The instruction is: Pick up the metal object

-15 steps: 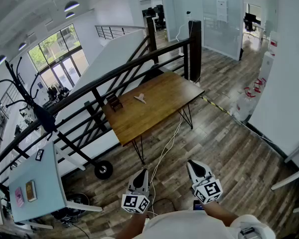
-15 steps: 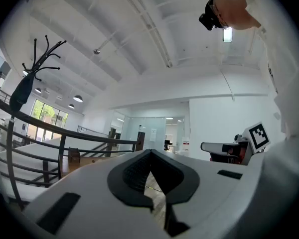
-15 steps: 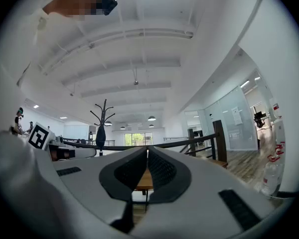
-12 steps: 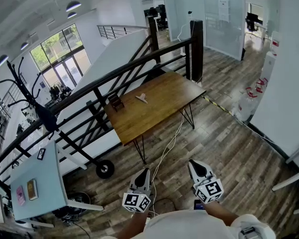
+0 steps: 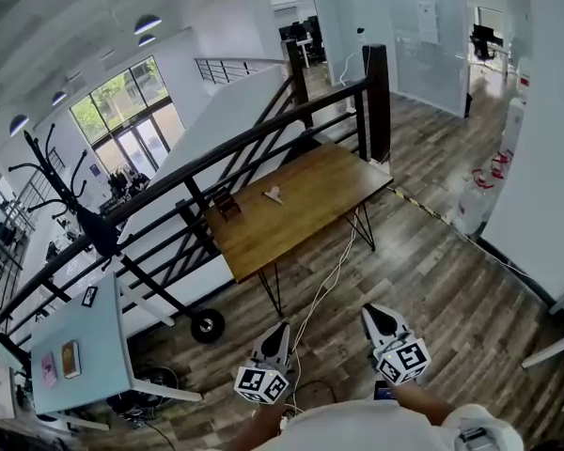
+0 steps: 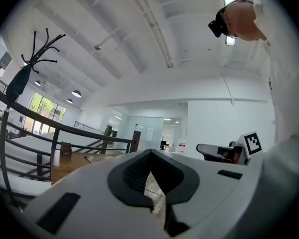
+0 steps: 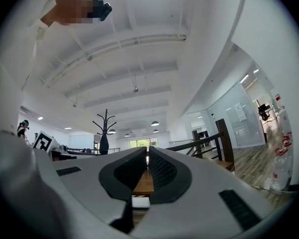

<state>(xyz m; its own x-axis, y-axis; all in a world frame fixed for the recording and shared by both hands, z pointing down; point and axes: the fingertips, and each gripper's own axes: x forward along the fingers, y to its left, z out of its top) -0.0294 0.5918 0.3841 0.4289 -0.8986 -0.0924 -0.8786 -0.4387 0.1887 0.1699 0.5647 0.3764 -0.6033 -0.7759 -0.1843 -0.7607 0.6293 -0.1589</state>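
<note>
A small pale metal object (image 5: 274,194) lies on the wooden table (image 5: 310,209), far ahead of both grippers. The left gripper view shows the same object (image 6: 88,159) as a small shape on that table (image 6: 70,167). A small dark wooden stand (image 5: 227,205) sits to its left. My left gripper (image 5: 277,329) and right gripper (image 5: 371,310) hang side by side over the floor, close to my body and pointing toward the table. Both look shut, with nothing between their jaws (image 6: 149,156) (image 7: 147,158).
A black railing (image 5: 263,130) runs behind the table, with a stairwell beyond it. A black coat stand (image 5: 75,205) rises at the left, above a light blue table (image 5: 80,322) with small items. A white cable (image 5: 315,294) trails across the wood floor. A white wall (image 5: 545,158) stands to the right.
The head view has shifted: the table and railing now sit slightly to the right and lower in the frame. Both grippers sit a little lower, still shut and empty.
</note>
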